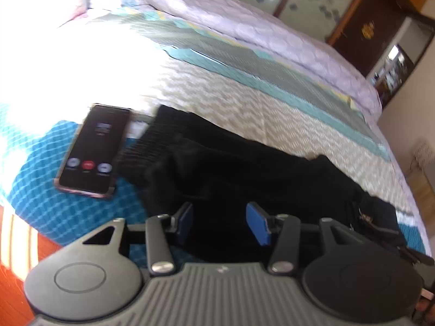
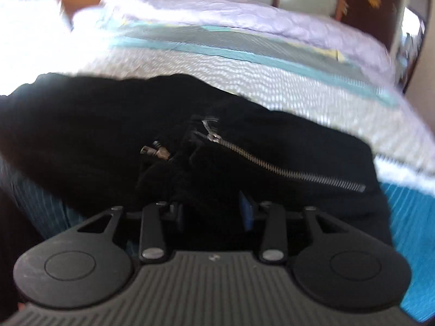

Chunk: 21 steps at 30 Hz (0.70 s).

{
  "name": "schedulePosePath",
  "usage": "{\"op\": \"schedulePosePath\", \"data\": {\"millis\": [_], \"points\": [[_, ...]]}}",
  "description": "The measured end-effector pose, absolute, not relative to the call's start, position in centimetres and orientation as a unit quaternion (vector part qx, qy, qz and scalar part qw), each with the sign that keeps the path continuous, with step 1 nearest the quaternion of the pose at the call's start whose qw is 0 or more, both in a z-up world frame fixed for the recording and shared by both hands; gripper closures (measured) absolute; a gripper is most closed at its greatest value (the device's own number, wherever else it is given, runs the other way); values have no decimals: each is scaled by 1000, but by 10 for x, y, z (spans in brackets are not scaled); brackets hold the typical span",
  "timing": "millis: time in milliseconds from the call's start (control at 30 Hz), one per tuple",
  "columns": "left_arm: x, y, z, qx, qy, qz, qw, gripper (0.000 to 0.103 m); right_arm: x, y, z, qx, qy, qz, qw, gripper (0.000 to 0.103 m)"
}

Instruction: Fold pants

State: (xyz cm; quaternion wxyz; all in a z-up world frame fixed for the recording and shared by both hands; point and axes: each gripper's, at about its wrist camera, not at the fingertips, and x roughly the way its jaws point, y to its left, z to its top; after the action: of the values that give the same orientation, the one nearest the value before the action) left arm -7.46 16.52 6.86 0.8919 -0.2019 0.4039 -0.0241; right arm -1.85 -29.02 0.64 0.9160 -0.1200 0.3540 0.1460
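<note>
Left gripper (image 1: 219, 222) jaws spread partway, blue pads (image 1: 258, 222) hovering over black pants (image 1: 231, 168), nothing pinched. Right gripper (image 2: 214, 212) also part open, dark cloth bunched between the jaws, grip unclear. Pants rumpled across bedspread (image 1: 244, 103), zipper (image 2: 285, 168) showing, just ahead of both. Phone (image 1: 92, 149) beside the waistband.

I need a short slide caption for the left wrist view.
Open left gripper over black pants beside a phone on the bed.

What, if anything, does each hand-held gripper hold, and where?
Left hand-held gripper: nothing, pads apart over pants. Right hand-held gripper: pants fabric between pads; grip cannot be told.
</note>
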Motion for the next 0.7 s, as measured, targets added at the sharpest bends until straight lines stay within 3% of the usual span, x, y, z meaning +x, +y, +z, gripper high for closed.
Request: {"op": "schedulePosePath", "data": {"millis": [67,300,400,467,500,600,700], "points": [[-84,186,66,-227,396,-10,890,54,-29,-298,24,-97,356,175,913,56],[-84,219,34,-337,405,-4,850,46,-33,-304,66,11,303,172,937,56],[-80,214,24,-359,406,-14,840,36,-6,-292,40,55,313,154,936,57],[-76,210,17,-362,411,-12,837,25,17,-280,-6,42,400,120,907,58],[-74,209,14,-362,414,-9,835,25,15,-275,-17,27,388,105,915,58],[-67,209,9,-373,409,-3,833,18,5,-256,1,-8,377,92,922,55],[-52,212,3,-386,400,8,831,12,-7,-245,28,32,339,141,929,56]]}}
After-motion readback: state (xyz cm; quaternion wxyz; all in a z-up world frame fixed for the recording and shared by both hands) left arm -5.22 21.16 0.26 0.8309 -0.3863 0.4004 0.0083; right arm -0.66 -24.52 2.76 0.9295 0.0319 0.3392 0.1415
